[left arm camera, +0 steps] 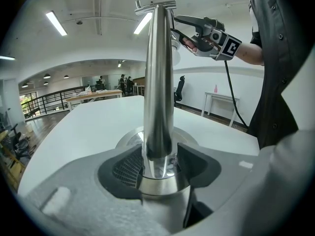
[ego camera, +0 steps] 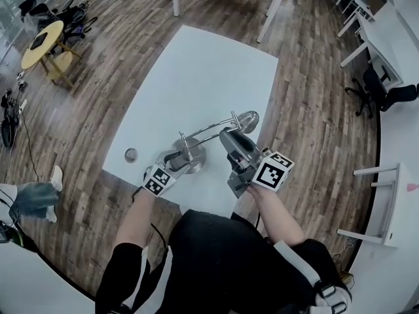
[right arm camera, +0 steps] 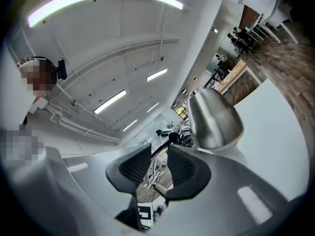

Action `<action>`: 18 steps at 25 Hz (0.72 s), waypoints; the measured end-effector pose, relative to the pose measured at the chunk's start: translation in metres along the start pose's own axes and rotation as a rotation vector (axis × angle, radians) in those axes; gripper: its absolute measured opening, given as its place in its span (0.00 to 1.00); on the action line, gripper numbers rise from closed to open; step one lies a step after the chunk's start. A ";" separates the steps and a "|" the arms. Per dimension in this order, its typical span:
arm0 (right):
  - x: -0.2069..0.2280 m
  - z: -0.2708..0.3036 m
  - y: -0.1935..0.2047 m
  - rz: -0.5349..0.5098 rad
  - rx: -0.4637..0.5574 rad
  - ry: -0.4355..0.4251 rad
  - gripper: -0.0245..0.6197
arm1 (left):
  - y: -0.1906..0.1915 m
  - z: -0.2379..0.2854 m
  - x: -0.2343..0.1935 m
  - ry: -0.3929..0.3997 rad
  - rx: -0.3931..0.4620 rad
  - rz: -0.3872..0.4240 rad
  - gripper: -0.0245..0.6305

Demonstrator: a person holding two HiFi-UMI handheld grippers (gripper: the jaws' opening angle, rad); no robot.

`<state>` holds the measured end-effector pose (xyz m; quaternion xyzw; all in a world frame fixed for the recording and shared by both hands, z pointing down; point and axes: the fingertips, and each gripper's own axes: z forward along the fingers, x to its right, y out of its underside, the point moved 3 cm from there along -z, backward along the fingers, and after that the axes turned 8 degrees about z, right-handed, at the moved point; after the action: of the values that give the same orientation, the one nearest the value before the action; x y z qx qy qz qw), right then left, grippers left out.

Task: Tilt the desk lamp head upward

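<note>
Desk lamp (ego camera: 216, 136) on the white bench (ego camera: 196, 70), held between two hand-held grippers. The lamp stands near the bench's near edge, in front of the person. Its round metal base (ego camera: 196, 157) rests flat on the bench top, and the post (left arm camera: 157, 82) rises upright from the base. Thin paired arm rods (ego camera: 209, 128) run from the top of the post to the domed metal lamp head (ego camera: 247, 118), which lies to the right of the base in the head view.

Left gripper (ego camera: 175, 159): clamped on the post just above the base. In the left gripper view its dark ribbed pads (left arm camera: 129, 168) press the post from both sides (no gap shows there).

Right gripper (ego camera: 227, 136): raised at the arm rods, just short of the lamp head. In the right gripper view its jaws stand narrowly apart, and the arm rods (right arm camera: 162, 149) pass through the slit between them. Light shows beside the rods, so no firm clamp is visible. The lamp head (right arm camera: 214, 119) sits just beyond the jaw tips, to their right.

The left gripper view also shows the right gripper (left arm camera: 178, 26) high beside the top of the post. A small round disc (ego camera: 131, 154) lies on the bench left of the base, apart from it.
</note>
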<state>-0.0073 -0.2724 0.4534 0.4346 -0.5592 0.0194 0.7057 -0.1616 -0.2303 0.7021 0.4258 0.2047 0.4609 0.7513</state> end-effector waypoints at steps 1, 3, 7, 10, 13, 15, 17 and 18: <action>-0.001 0.000 0.000 -0.010 -0.005 -0.001 0.19 | 0.000 0.000 0.000 0.000 -0.001 -0.002 0.39; -0.004 0.000 0.000 -0.029 -0.014 -0.002 0.19 | 0.001 0.000 0.002 0.001 -0.004 -0.006 0.39; -0.010 0.001 -0.004 -0.082 -0.020 0.003 0.19 | -0.002 0.002 0.001 0.009 -0.012 -0.007 0.39; -0.015 0.007 -0.004 -0.106 -0.023 0.003 0.19 | 0.000 0.000 -0.003 0.007 -0.014 -0.010 0.39; -0.017 0.012 -0.002 -0.121 -0.031 0.000 0.19 | 0.004 -0.001 -0.006 0.007 -0.014 -0.015 0.39; -0.018 0.012 -0.003 -0.148 -0.038 -0.005 0.19 | 0.003 0.000 -0.006 0.007 -0.014 -0.016 0.39; -0.021 0.012 -0.005 -0.177 -0.045 -0.014 0.19 | 0.001 0.001 -0.005 0.006 -0.015 -0.015 0.39; -0.023 0.012 -0.005 -0.190 -0.048 -0.017 0.19 | 0.001 0.001 -0.005 0.005 -0.015 -0.015 0.39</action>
<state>-0.0227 -0.2731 0.4320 0.4687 -0.5219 -0.0650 0.7097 -0.1638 -0.2346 0.7027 0.4173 0.2065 0.4577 0.7575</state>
